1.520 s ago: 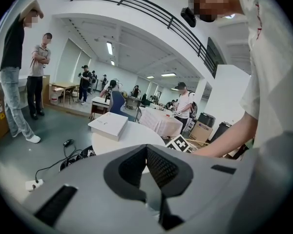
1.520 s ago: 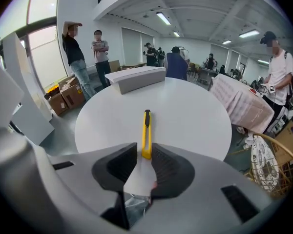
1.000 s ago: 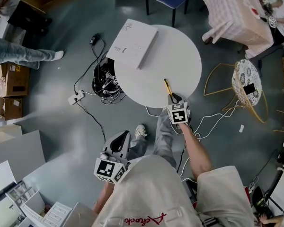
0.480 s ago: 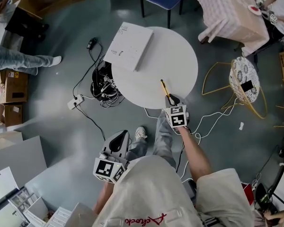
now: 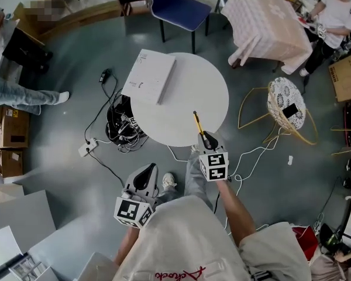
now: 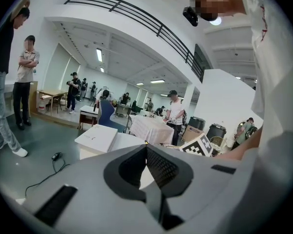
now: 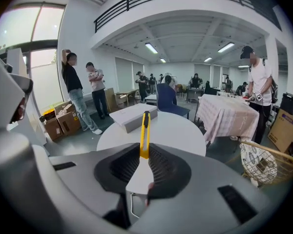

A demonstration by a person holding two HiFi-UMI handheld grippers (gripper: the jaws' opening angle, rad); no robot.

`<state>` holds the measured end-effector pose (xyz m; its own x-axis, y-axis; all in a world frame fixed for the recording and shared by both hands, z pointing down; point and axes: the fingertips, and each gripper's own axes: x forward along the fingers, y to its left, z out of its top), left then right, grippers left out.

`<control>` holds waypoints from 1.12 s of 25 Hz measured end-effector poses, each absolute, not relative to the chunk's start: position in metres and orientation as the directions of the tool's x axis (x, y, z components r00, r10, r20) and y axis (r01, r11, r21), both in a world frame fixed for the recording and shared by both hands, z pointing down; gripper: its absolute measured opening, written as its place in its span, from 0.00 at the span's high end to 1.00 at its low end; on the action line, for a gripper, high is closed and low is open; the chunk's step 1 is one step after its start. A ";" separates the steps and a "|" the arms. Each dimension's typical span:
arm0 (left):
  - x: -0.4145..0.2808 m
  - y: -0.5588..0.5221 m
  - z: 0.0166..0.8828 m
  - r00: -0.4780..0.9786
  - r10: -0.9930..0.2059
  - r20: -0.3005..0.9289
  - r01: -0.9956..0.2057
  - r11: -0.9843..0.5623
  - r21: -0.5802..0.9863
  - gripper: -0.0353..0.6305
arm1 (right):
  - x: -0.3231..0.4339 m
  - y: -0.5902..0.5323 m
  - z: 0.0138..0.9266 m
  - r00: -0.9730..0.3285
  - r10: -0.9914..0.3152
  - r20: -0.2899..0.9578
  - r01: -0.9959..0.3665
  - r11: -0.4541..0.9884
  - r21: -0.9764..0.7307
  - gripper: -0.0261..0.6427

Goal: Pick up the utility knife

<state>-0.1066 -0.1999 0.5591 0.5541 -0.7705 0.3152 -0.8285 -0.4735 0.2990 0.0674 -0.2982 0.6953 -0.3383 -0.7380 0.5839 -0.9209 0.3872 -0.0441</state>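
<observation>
The yellow utility knife [image 5: 197, 123] sticks out over the near edge of the round white table [image 5: 181, 107], its rear end clamped in my right gripper [image 5: 205, 138]. Seen from the right gripper view, the knife [image 7: 144, 128] points straight ahead above the tabletop, and the right gripper [image 7: 143, 152] is shut on its handle. My left gripper [image 5: 147, 171] hangs low at the left, near the person's leg and off the table. In the left gripper view its jaws meet with nothing between them [image 6: 146, 147].
A flat white box [image 5: 149, 75] lies on the table's far left. A blue chair [image 5: 178, 4] stands beyond the table, with a tangle of cables [image 5: 120, 127] on the floor to its left. To the right are a wicker chair [image 5: 286, 107] and a cloth-covered table [image 5: 266, 25]. People stand around.
The head view has shifted, so the table sits higher in frame. My right gripper, still holding the knife, has drawn back a little toward the person. The left gripper has stayed put.
</observation>
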 end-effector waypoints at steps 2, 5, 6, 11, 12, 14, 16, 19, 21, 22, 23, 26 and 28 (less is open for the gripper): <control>-0.107 -0.202 0.552 0.564 -0.771 0.294 -0.821 -0.488 0.296 0.93 | 0.064 -0.288 0.671 -0.336 -0.767 0.546 -0.926 0.375 -0.044 0.86; -0.104 -0.206 0.539 0.588 -0.767 0.258 -0.805 -0.521 0.286 0.93 | 0.063 -0.273 0.633 -0.322 -0.814 0.483 -0.938 0.344 -0.044 0.86; -0.102 -0.208 0.534 0.598 -0.764 0.242 -0.797 -0.534 0.281 0.93 | 0.064 -0.268 0.620 -0.313 -0.830 0.461 -0.942 0.332 -0.043 0.86; -0.093 -0.213 0.508 0.644 -0.747 0.164 -0.759 -0.600 0.251 0.93 | 0.064 -0.245 0.560 -0.279 -0.897 0.343 -0.958 0.286 -0.031 0.86; -0.091 -0.213 0.504 0.654 -0.741 0.152 -0.751 -0.613 0.245 0.93 | 0.062 -0.239 0.550 -0.277 -0.905 0.322 -0.958 0.284 -0.027 0.86; -0.086 -0.209 0.496 0.672 -0.729 0.131 -0.735 -0.635 0.235 0.93 | 0.060 -0.227 0.532 -0.274 -0.919 0.283 -0.960 0.280 -0.018 0.86; -0.083 -0.204 0.490 0.689 -0.716 0.111 -0.719 -0.658 0.222 0.93 | 0.056 -0.213 0.515 -0.267 -0.933 0.242 -0.962 0.273 -0.009 0.86; -0.081 -0.198 0.481 0.708 -0.702 0.080 -0.701 -0.685 0.199 0.93 | 0.051 -0.196 0.498 -0.252 -0.948 0.195 -0.966 0.259 0.008 0.86; -0.082 -0.193 0.476 0.716 -0.695 0.067 -0.693 -0.695 0.189 0.93 | 0.046 -0.186 0.492 -0.248 -0.952 0.177 -0.967 0.254 0.014 0.86; -0.083 -0.190 0.473 0.719 -0.692 0.062 -0.690 -0.700 0.183 0.93 | 0.045 -0.181 0.490 -0.246 -0.954 0.170 -0.967 0.252 0.014 0.86; -0.083 -0.187 0.471 0.722 -0.689 0.058 -0.687 -0.705 0.179 0.93 | 0.043 -0.177 0.487 -0.245 -0.956 0.164 -0.968 0.250 0.014 0.86; -0.085 -0.176 0.465 0.732 -0.680 0.052 -0.677 -0.715 0.173 0.93 | 0.038 -0.162 0.480 -0.240 -0.959 0.152 -0.970 0.243 0.006 0.86; -0.087 -0.168 0.465 0.736 -0.675 0.053 -0.672 -0.720 0.173 0.93 | 0.035 -0.152 0.476 -0.240 -0.959 0.147 -0.970 0.244 0.005 0.86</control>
<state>-0.0865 -0.1683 0.4646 0.7361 -0.6748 0.0530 -0.6724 -0.7198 0.1728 0.0347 -0.1525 0.4756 -0.2403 -0.9595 0.1473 -0.9699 0.2436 0.0046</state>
